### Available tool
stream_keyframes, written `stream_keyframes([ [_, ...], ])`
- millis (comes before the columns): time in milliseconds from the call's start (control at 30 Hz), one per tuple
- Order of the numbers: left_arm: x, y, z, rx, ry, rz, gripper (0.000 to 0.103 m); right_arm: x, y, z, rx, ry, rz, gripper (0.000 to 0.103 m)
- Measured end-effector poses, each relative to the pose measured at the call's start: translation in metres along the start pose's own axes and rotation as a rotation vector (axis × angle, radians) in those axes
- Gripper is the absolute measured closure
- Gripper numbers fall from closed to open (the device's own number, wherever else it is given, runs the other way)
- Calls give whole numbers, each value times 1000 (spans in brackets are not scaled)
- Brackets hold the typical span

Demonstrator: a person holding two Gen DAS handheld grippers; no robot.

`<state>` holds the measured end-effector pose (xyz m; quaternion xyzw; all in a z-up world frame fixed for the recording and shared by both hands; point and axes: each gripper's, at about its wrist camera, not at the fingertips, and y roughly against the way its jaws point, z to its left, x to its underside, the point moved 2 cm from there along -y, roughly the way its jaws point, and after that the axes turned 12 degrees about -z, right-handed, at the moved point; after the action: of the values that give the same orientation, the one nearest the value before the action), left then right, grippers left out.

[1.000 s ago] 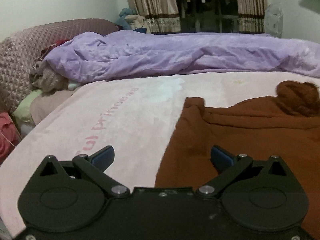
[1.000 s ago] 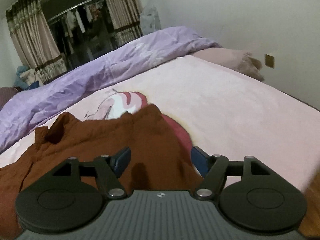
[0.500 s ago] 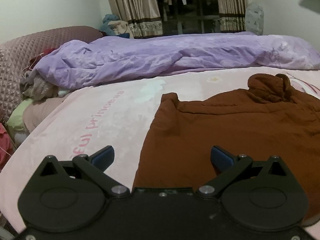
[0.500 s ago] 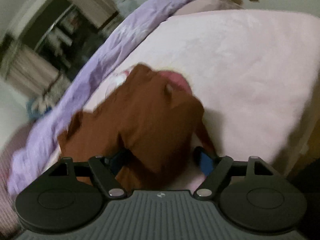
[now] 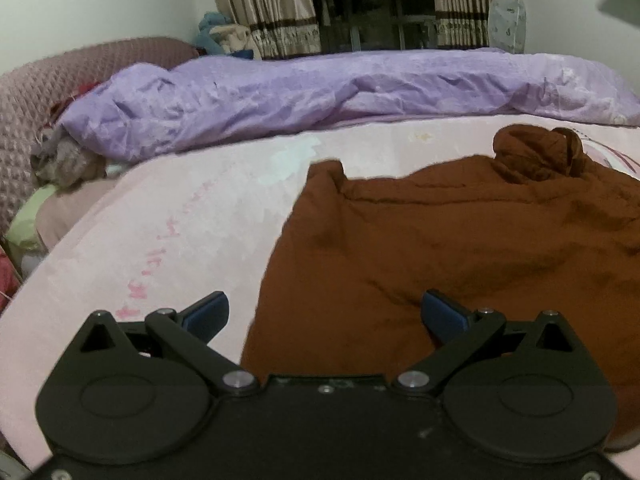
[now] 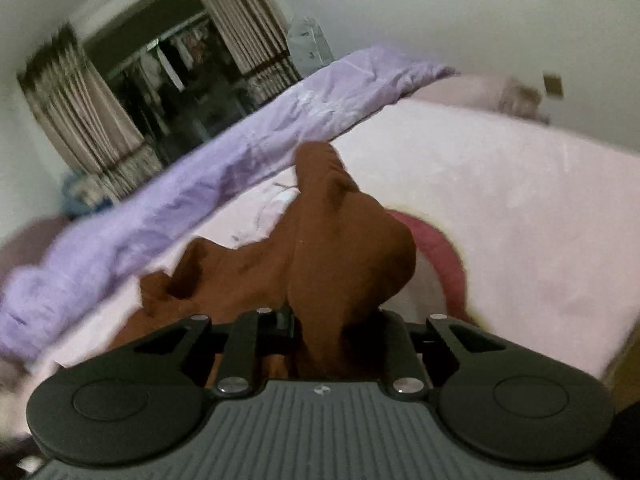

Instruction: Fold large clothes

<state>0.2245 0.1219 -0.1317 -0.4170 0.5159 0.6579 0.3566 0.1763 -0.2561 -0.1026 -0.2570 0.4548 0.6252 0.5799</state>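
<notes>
A large rust-brown garment (image 5: 440, 240) lies spread on the pink bed sheet (image 5: 180, 216), its bunched end at the far right. My left gripper (image 5: 324, 314) is open and empty, low over the garment's near left edge. In the right wrist view my right gripper (image 6: 334, 324) is shut on a fold of the brown garment (image 6: 340, 248) and holds it lifted off the pink sheet (image 6: 500, 208). The cloth hides the fingertips.
A rumpled purple duvet (image 5: 320, 92) runs along the far side of the bed and also shows in the right wrist view (image 6: 200, 196). A quilted headboard (image 5: 36, 92) and pillows are at left. Curtains (image 5: 272, 4) and hanging clothes stand behind. The bed edge is near right.
My right gripper has closed on the brown garment and lifted a fold of it. My left gripper has shifted slightly and stays open over the garment's left edge.
</notes>
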Motion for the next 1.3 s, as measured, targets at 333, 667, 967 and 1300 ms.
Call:
stream_keyframes([
  [333,5,-8,6,37,54,7,0,27,-24,-61,22,-238,115,34],
  [667,-6,-10,7,30,19,3,0,0,-3,18,-36,10,-67,85],
  [967,-26,-1,19,-64,-102,25,0,-13,57,184,-427,74,-280,88],
  [1300,-15,1,76,-133,-10,56,0,63,68,302,-633,249,-142,88],
])
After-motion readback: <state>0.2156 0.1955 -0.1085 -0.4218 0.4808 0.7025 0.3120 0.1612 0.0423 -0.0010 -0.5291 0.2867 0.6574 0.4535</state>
